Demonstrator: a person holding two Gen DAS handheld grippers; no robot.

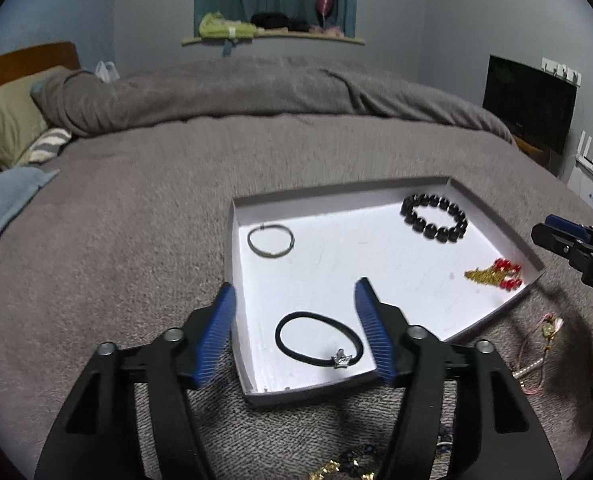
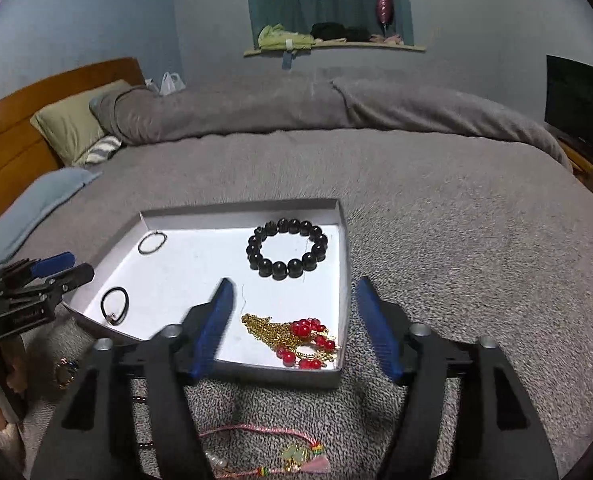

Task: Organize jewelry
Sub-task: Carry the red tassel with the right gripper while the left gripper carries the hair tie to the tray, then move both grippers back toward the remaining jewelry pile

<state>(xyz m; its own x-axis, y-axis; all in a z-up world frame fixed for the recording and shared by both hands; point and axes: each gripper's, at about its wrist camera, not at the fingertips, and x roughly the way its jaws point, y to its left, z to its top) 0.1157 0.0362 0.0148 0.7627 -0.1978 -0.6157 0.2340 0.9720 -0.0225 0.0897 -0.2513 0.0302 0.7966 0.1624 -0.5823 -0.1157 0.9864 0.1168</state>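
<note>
A shallow white tray (image 1: 496, 224) lies on the grey bed; it also shows in the right wrist view (image 2: 346, 256). In it lie a black hair tie with a silver charm (image 1: 318, 340) (image 2: 114, 306), a thin silver ring bracelet (image 1: 270, 241) (image 2: 152, 243), a black bead bracelet (image 1: 434, 218) (image 2: 287, 253) and a gold chain with red beads (image 1: 494, 276) (image 2: 296, 336). My left gripper (image 1: 296, 300) is open and empty above the hair tie. My right gripper (image 2: 292, 296) is open and empty above the gold chain.
On the blanket beside the tray lie a pink cord bracelet with a green charm (image 2: 292, 454) (image 1: 536, 352), a gold and blue piece (image 1: 344, 466) (image 2: 65, 372) and dark red beads (image 2: 140, 400). Pillows (image 2: 72, 128) and a headboard stand at the left, a black screen (image 1: 530, 100) at the right.
</note>
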